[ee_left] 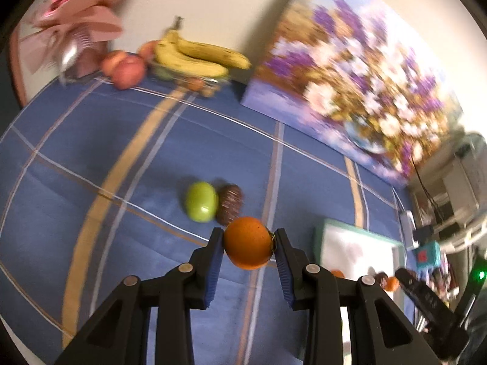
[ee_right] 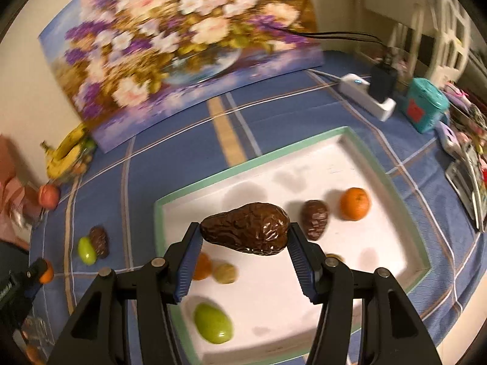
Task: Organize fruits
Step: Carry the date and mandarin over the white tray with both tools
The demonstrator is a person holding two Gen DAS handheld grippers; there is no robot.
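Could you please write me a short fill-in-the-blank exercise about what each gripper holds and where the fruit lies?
1. The left gripper is shut on an ____.
2. The right gripper holds a dark brown fruit above the white ____.
3. On the blue cloth, a green fruit lies beside a ____ one.

Missing words: orange; tray; brown

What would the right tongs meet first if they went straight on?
Probably the white floor of the tray: the right tongs, shut on a dark brown fruit, point down over a bare patch. Depth is unclear.
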